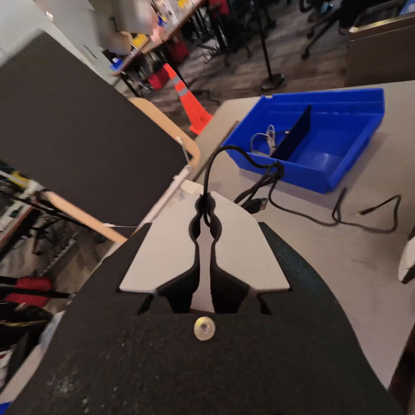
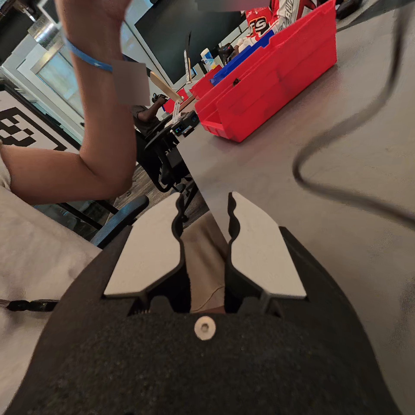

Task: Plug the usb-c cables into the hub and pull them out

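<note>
My left gripper (image 1: 205, 202) is shut on a thin black cable (image 1: 212, 161), which arches up from the fingertips and runs right to a knotted bundle (image 1: 277, 169) by the blue bin (image 1: 314, 175). A black USB plug (image 1: 258, 205) lies on the table just right of the fingers. Another loose cable end (image 1: 368, 211) lies farther right. My right gripper (image 2: 203, 197) is open and empty at the table's near edge. A blurred black cable (image 2: 336, 134) hangs close in front of it on the right. The hub itself I cannot make out.
A blue bin with a dark divider and a silvery cable (image 1: 267, 137) stands on the grey table (image 1: 314, 258). A red bin (image 2: 280, 89) sits at the far side in the right wrist view. A person's bare arm (image 2: 94, 112) is raised at left. A dark panel (image 1: 78, 134) stands left.
</note>
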### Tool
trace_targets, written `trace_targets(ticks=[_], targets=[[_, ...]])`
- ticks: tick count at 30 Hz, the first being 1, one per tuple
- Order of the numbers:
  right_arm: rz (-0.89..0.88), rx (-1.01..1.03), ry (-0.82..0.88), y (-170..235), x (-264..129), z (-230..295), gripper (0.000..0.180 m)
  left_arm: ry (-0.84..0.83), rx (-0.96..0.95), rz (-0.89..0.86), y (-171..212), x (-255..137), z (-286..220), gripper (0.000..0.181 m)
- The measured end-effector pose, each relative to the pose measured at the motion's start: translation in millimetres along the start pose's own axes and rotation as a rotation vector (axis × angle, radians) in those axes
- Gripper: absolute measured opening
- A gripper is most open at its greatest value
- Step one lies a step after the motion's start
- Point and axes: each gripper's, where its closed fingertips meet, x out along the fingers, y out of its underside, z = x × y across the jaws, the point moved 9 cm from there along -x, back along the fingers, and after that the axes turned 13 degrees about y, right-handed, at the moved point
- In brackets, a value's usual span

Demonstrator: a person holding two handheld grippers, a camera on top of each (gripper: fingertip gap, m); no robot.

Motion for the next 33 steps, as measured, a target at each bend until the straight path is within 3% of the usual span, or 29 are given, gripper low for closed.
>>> trace_targets(ticks=[6,13,19,24,28,33], targets=[[-0.028,-0.037,-0.038,-1.4,-7.8,6.4,0.036,0.118,-0.141,0.052,50.1,57.5,-36.4,0.001],[-0.050,0.040,-0.077,-4.3,-11.2,2.0,0.036,-0.011,-0.185,0.082,76.1,47.3,-57.8,0.002],[-0.033,0.036,-0.092,-2.9,-7.4,4.5,0.035,0.259,-0.357,0.160,108.8,90.0,-120.8,0.002],[-0.021,0.030,-0.093,-1.2,-6.4,6.2,0.036,0.447,-0.574,0.181,137.3,118.8,-151.9,0.016],[-0.012,0.030,-0.095,-0.3,-6.1,6.2,0.036,0.491,-0.652,0.132,146.7,100.3,-145.3,0.029],[-0.012,0.038,-0.095,-0.1,-7.3,5.6,0.035,0.379,-0.685,0.045,165.1,21.6,-124.8,0.034]])
